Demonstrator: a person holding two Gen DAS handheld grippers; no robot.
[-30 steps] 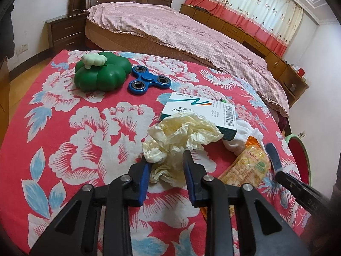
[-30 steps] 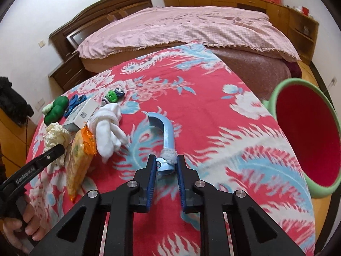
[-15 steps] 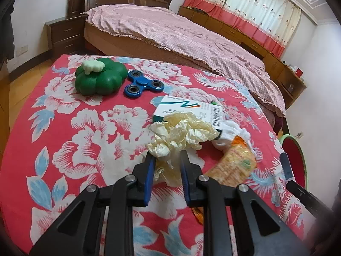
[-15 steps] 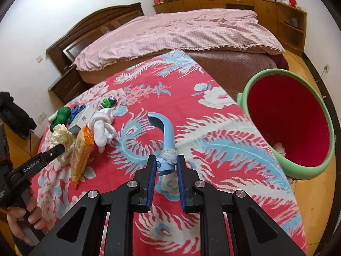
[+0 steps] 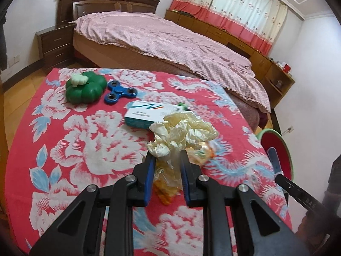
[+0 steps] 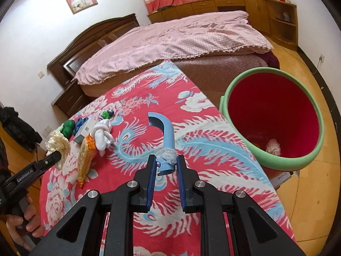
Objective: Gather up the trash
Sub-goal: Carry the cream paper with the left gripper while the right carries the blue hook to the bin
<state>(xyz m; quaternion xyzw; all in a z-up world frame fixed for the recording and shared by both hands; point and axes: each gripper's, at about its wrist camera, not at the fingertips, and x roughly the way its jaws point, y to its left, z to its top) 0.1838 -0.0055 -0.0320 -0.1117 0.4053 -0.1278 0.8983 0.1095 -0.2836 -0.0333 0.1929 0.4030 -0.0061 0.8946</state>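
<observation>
My left gripper [image 5: 167,159] is shut on a crumpled cream plastic bag [image 5: 183,133] and holds it above the red floral table; it also shows in the right wrist view [image 6: 58,147]. My right gripper [image 6: 165,162] is shut on a curved blue plastic piece [image 6: 165,131] with a white rag wrapped near its base, lifted over the table. The piece also shows in the left wrist view [image 5: 275,161]. The red bin with a green rim [image 6: 275,119] stands on the floor right of the table, with some trash inside.
On the table lie an orange snack packet [image 6: 85,155], a white knotted sock [image 6: 103,134], a white and teal box [image 5: 149,114], a blue fidget spinner [image 5: 120,91], a green pumpkin toy [image 5: 85,86] and a small green toy [image 6: 107,113]. A bed stands behind.
The left gripper closed on the cream bag and lifted it off the table. The right gripper rose with the blue piece and moved nearer the bin.
</observation>
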